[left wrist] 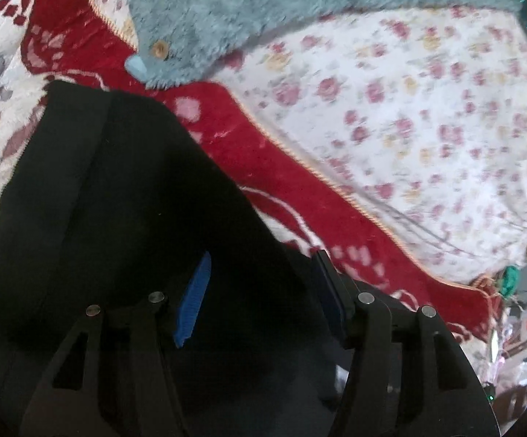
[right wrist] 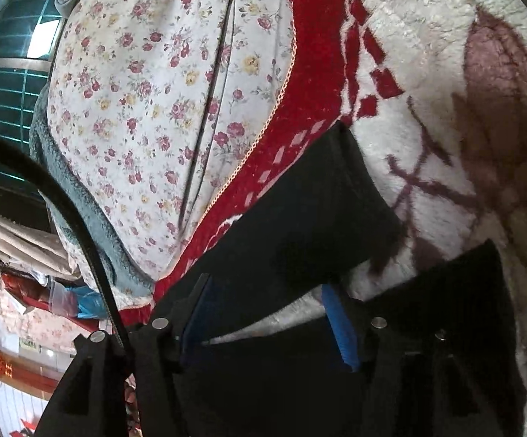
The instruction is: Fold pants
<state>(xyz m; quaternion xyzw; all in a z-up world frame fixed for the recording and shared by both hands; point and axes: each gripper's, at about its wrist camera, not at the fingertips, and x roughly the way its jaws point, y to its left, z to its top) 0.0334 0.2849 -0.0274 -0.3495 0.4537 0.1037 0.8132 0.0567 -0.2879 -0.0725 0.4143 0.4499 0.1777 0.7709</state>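
Observation:
Black pants [left wrist: 117, 200] lie on a red and white patterned blanket [left wrist: 263, 153]. In the left wrist view my left gripper [left wrist: 261, 284] is open, its blue pads [left wrist: 192, 302] spread just above the black cloth near its right edge. In the right wrist view the pants [right wrist: 300, 211] show two legs reaching away over the blanket [right wrist: 445, 91]. My right gripper [right wrist: 270, 309] is open over the near part of the pants, with cloth and a strip of white blanket between its blue pads [right wrist: 340, 327].
A teal fleece garment with wooden buttons [left wrist: 227, 18] lies at the far side on a floral sheet [left wrist: 409, 109]. The floral sheet [right wrist: 154, 91] also shows in the right wrist view, with a black cable [right wrist: 77, 225] at the left and room clutter beyond.

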